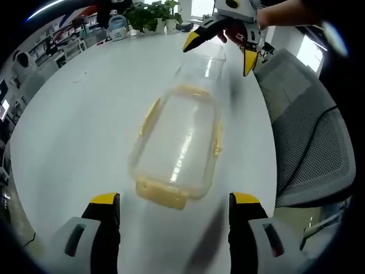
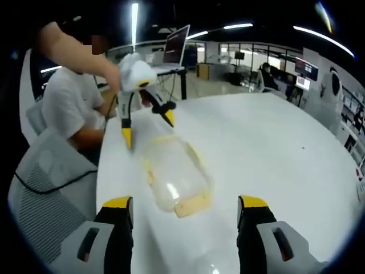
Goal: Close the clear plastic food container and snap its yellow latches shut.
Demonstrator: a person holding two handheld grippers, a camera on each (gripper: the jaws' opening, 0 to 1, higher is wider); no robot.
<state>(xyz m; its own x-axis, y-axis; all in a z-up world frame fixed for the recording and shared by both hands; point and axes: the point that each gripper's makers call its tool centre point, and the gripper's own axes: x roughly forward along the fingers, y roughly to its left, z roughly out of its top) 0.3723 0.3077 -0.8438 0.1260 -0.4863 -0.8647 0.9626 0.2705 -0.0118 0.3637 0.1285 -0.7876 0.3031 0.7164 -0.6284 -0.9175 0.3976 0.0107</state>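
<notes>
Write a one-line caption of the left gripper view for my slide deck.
Open left tongs face a clear container with yellow latches on a white table; right tongs hover open beyond.

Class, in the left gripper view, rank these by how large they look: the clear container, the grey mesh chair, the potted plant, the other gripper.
1. Grey mesh chair
2. Clear container
3. Right gripper and potted plant: too alike to rank, and both sit far from the camera, so apparent size misleads.

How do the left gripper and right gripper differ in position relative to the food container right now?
The left gripper sits back from the container, at its near latched end; the right gripper reaches over its far end. Both are open with yellow-tipped jaws, holding nothing, above the white table.
</notes>
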